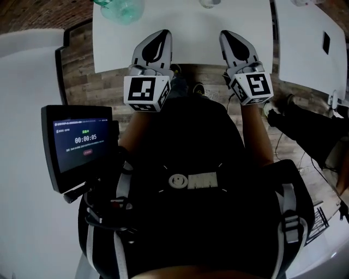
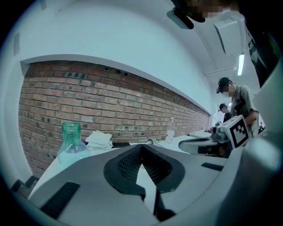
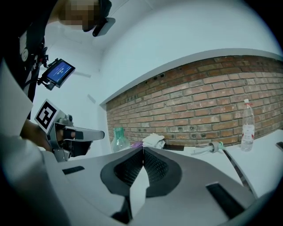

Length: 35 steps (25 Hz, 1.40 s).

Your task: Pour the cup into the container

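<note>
Behind the white table, a brick wall is running along its far side. Short of the table's near edge, at the person's left, a dark screen is glowing with a timer.

Over the table's near edge the left gripper and the right gripper are hovering side by side, well apart, both pointing toward the wall and close to level. Each gripper's own view is showing its jaws meeting at the tips with nothing between them, so both claws are sitting closed and empty.

The container, a green-tinted clear flask with a narrow neck, is standing upright at the table's far left corner, near the wall and well ahead of the left gripper. A slim clear water bottle is standing upright much farther toward the table's right, also on the wall side. Just right of the container, along the table's far edge, a crumpled white cloth is lying.

I cannot tell where the cup is sitting from any view
</note>
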### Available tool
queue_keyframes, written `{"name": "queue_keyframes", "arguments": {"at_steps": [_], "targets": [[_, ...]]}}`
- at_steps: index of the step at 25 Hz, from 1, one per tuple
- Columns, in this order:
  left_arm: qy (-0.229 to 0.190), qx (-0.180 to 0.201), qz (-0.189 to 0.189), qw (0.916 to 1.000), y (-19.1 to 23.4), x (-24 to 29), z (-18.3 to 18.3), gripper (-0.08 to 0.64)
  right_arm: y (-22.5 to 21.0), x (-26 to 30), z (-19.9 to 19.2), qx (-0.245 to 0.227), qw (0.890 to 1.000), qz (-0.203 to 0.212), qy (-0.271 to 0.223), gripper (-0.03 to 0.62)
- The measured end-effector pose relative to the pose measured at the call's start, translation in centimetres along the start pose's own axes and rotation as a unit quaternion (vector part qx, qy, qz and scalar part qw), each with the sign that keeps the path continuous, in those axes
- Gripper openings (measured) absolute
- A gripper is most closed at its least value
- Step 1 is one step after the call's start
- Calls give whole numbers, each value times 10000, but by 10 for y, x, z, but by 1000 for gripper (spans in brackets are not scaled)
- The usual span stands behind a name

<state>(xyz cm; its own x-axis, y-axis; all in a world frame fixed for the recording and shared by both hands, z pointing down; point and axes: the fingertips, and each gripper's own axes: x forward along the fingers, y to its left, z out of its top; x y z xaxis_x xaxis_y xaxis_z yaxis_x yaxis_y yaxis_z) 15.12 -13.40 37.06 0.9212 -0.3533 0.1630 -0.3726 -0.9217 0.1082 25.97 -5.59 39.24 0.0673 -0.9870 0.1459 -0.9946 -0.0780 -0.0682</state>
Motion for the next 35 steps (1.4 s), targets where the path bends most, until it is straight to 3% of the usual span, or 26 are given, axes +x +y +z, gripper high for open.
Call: {"name": "queue_keyframes", "arguments": {"at_steps": [7,12,19,23,27,35], "targets": [[151,-274,187,9993,-15,-8,-12,-2,2,-8,-14,-15,9980,398,481,7],[354,-365,16,9987,-18,-11,-24,-2,1,-16,-44,-35,9956,327,876,21],[238,-349,-96,9991,-19,-3,-19,-2,-29,-3,-84,-53,9945,180,1030,285],[276,-296,-40,9992,-20,-1,-24,-2,-55,13,-131,7,9900,124,1402,346],[283,-253,-14,9993,-22,-1,-24,-2,-60,29,-163,-158,9826,328,1823,357],[293,-219,183,9992,-14,1,-25,-2,-64,60,-179,-367,9786,403,1987,356]]}}
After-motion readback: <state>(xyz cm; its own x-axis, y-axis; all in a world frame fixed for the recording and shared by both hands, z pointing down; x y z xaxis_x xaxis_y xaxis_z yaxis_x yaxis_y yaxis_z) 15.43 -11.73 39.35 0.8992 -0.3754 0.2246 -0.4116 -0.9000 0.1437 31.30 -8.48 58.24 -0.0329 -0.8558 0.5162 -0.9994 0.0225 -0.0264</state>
